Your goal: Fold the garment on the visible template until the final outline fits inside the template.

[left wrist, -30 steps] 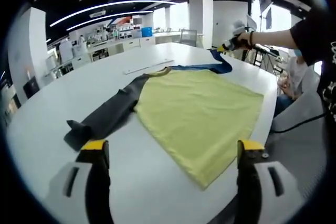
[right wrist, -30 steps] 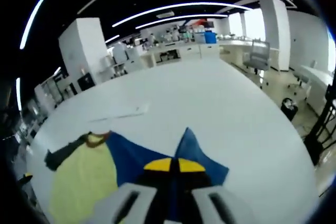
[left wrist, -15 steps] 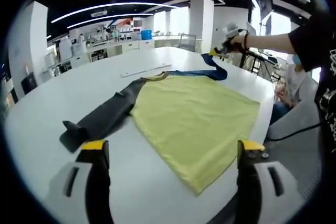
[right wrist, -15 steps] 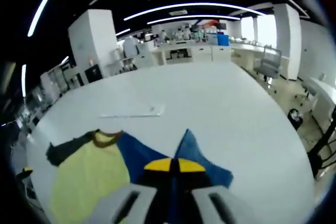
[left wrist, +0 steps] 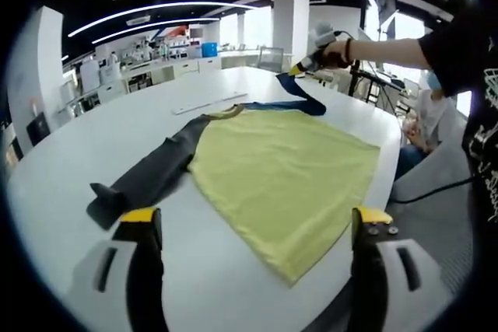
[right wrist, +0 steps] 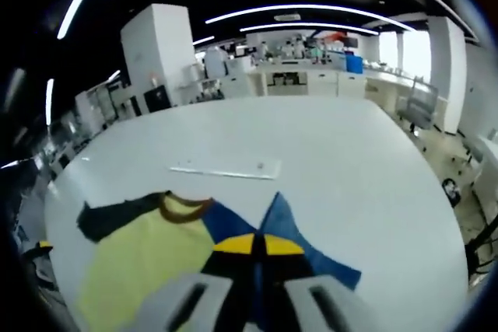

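well, a shirt lies spread flat on a big white table, yellow body toward the near edge, its brown collar at the far side. one dark grey sleeve stretches out flat to the left. the other sleeve, blue, is lifted off the table at its tip, pinched between the yellow-tipped jaws of the right gripper, which a hand holds above the far corner of the shirt. in the right gripper view, that gripper has its jaws pressed together on the blue cloth. the left gripper hangs spread wide over the near table edge, apart from the shirt and holding nothing. a long pale strip lies on the table beyond the collar.
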